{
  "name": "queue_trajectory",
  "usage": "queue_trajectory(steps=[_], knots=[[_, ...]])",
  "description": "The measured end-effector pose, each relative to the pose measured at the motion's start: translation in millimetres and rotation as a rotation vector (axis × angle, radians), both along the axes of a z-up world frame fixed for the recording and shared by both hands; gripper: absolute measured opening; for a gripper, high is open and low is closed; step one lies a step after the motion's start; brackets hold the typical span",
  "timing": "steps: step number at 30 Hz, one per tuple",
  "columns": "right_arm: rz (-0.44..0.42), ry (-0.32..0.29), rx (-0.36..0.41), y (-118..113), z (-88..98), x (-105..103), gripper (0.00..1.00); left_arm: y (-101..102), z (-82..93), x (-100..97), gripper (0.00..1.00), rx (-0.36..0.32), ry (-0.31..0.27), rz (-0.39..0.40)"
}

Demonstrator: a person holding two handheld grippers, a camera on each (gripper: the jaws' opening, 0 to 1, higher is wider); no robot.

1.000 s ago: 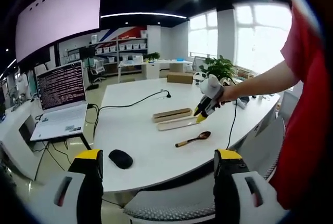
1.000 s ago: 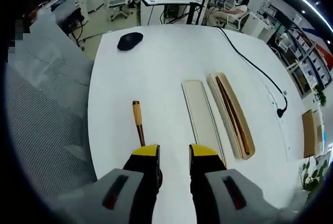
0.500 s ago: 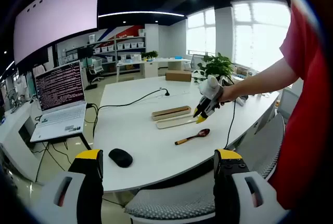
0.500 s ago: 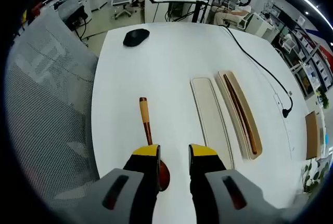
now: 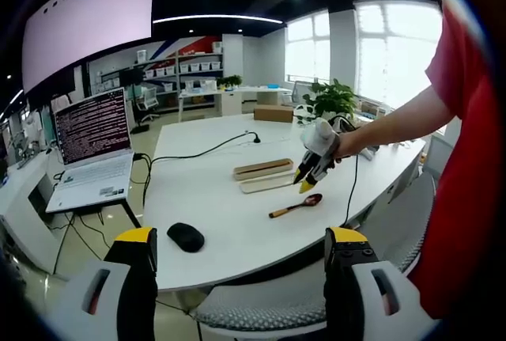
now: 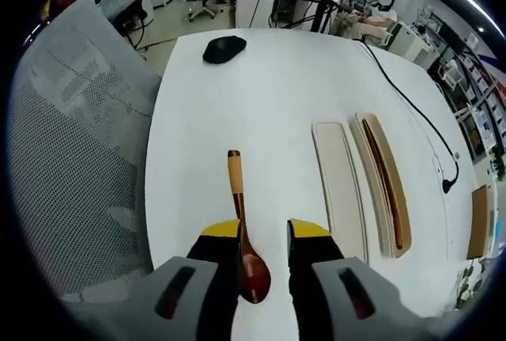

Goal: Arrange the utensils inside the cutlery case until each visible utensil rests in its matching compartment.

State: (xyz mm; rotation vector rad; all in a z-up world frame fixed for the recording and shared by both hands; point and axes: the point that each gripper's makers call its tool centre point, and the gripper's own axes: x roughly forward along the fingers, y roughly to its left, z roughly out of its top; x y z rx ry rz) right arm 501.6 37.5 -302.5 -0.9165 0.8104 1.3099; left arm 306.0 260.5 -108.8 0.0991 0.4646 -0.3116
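Left gripper view: our left gripper held off the desk, jaws spread. Right gripper reaches in on an outstretched arm, tips above the spoon, case just beyond.

Right gripper view: right gripper pointing down, jaws spread, straddling spoon; case to its right.

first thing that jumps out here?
The right gripper poised over the wooden spoon on the white table, jaws open astride its bowl. Beside it lie two long case halves: an empty lid and a tray holding chopsticks. A black mouse sits at the far edge.
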Motion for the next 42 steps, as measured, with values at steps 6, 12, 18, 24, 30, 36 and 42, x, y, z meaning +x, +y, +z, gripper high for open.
queue_trajectory(steps=[6,12,18,24,30,36,42], knots=[[0.023,0.012,-0.015,5,-7.6,-4,0.18,5,-1.4,1.8,0.90,0.000,0.002,0.011],[0.045,0.032,-0.049,6,-19.1,-9,0.17,9,-3.0,4.3,0.89,-0.003,0.002,0.023],[0.054,0.055,-0.061,9,-28.8,-16,0.17,7,-4.6,7.5,0.89,-0.004,0.005,0.022],[0.061,0.069,-0.076,10,-34.7,-20,0.17,7,-5.9,7.3,0.89,-0.006,0.010,0.026],[0.055,0.084,-0.075,12,-38.6,-21,0.16,9,-7.1,6.1,0.89,-0.005,0.015,0.032],[0.037,0.101,-0.066,13,-41.4,-20,0.16,9,-9.1,6.1,0.89,-0.007,0.019,0.030],[0.046,0.099,-0.093,10,-48.9,-17,0.14,11,-10.9,5.6,0.89,-0.008,0.022,0.035]])
